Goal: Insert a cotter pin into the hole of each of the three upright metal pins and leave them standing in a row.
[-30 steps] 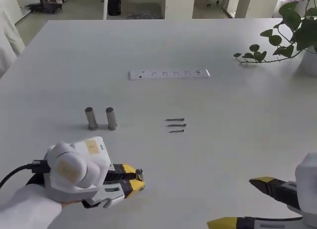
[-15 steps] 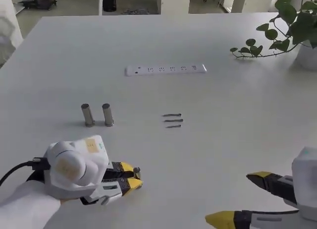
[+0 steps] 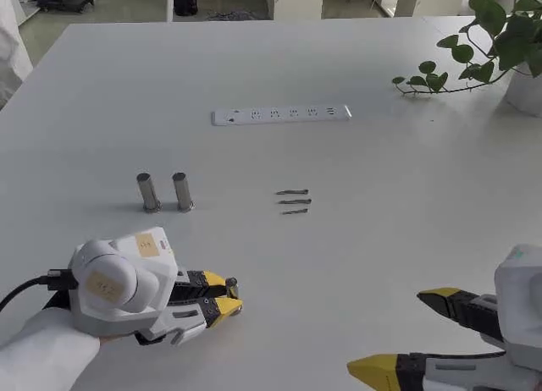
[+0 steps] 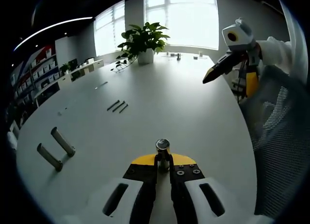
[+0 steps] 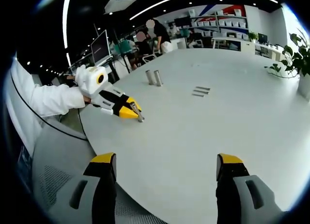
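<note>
Close to the near edge of the table (image 3: 381, 239), toward its left side, the left tongs (image 3: 229, 295) were clamped on a short metal pin (image 3: 230, 283), which stuck out beyond the yellow tips; in the left gripper view the tongs (image 4: 163, 162) showed the pin's round head (image 4: 162, 147) pinched between the two jaws. At the near right corner the right tongs (image 3: 389, 333) hung with jaws spread wide and nothing between them, as the right gripper view (image 5: 165, 161) confirmed. Farther in, on the left half of the table, two standing metal pins (image 3: 183, 191) stood upright side by side, close together but not touching. To their right, near the table's middle, three cotter pins (image 3: 294, 201) lay flat in a short stack of parallel lines, well apart from the standing pins. Beyond them a white power strip (image 3: 281, 114) lay parallel to the far edge. A leafy plant (image 3: 500, 35) sat at the far right corner.
</note>
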